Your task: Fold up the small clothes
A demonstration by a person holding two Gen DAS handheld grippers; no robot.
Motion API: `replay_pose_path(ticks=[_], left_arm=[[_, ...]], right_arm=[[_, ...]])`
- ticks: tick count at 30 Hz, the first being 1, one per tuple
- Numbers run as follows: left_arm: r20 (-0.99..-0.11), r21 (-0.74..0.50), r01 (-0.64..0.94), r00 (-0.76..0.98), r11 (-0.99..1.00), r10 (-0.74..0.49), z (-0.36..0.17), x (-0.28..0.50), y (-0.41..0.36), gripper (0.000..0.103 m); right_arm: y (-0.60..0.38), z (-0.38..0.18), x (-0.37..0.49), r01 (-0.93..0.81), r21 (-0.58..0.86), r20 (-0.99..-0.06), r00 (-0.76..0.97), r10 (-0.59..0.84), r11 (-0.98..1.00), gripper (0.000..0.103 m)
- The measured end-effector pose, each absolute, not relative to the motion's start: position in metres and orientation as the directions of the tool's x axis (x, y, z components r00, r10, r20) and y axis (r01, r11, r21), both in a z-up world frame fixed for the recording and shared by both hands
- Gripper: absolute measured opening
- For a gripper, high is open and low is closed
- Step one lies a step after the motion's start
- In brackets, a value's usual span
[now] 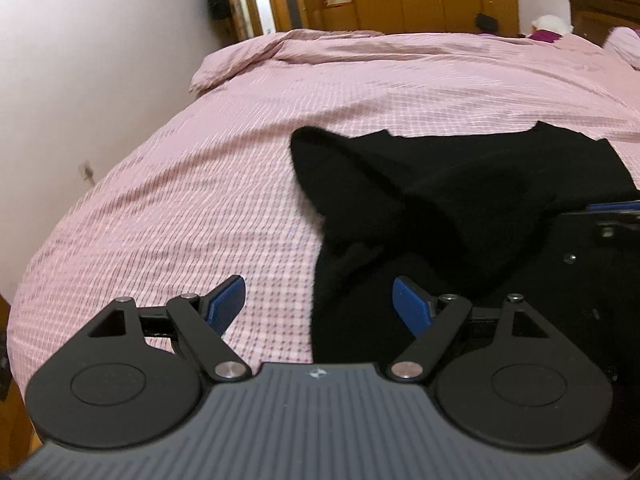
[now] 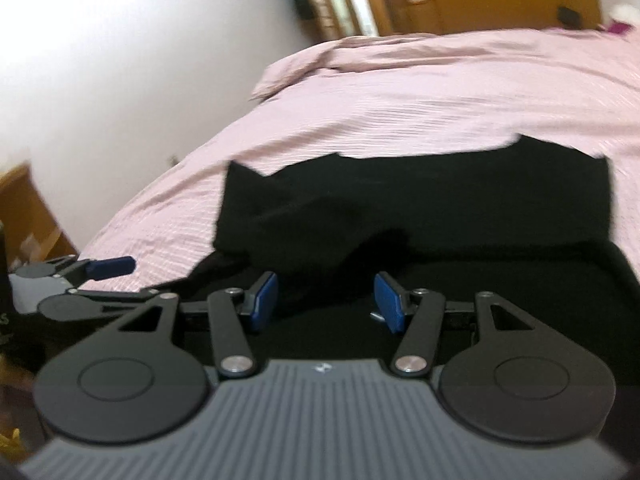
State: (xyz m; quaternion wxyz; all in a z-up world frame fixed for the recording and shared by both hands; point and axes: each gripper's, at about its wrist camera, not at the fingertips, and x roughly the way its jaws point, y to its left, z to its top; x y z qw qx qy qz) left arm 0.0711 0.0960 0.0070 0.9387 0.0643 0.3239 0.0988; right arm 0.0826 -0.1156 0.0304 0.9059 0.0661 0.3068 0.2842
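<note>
Black garment [image 1: 440, 200] lies partly folded on the pink checked bed cover [image 1: 200, 200], one flap turned over its middle, its near edge reaching under both tools. Left gripper [image 1: 319, 304] hangs over the garment's left edge with its blue pads [image 1: 226, 300] spread wide and nothing between them. Right gripper [image 2: 326, 300] hovers above the cloth, pads [image 2: 388, 304] parted and gripping nothing; the picture is blurred.

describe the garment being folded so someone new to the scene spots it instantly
Start from the big bed with the pink checked cover that fills both views. On its near part lies the black garment, flat with one flap turned over. It is the only dark cloth on the pink cover.
</note>
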Motion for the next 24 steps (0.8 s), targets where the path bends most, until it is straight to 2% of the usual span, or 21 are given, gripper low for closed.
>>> replay_pose_path(ticks=[7,15,17,18,20,24], left_arm=[[-0.608,0.162,-0.182,0.756,0.970,0.244,0.002,0.065,0.113,0.084],[-0.611,0.111,-0.232,0.751,0.966,0.250,0.001,0.064,0.129,0.084],[-0.601,0.101,-0.241,0.758,0.965,0.252,0.004,0.064,0.130,0.084],[-0.597,0.097,-0.243,0.762,0.965,0.252,0.004,0.065,0.130,0.084],[-0.589,0.091,-0.239,0.770,0.967,0.245,0.006,0.067,0.129,0.084],[-0.568,0.089,-0.225,0.789,0.970,0.235,0.010,0.073,0.123,0.084]], right_arm=[[-0.063,0.020,0.100,-0.546,0.235,-0.549,0.608,0.574,0.804,0.057],[-0.020,-0.008,0.123,-0.560,0.076,-0.614,0.626,0.481,0.825,0.055],[-0.016,-0.007,0.124,-0.567,0.024,-0.614,0.642,0.459,0.824,0.038],[-0.017,-0.005,0.126,-0.567,0.003,-0.615,0.648,0.448,0.824,0.020],[-0.024,0.004,0.129,-0.573,0.035,-0.604,0.641,0.474,0.819,0.012],[-0.053,0.031,0.135,-0.528,0.104,-0.541,0.681,0.494,0.843,0.010]])
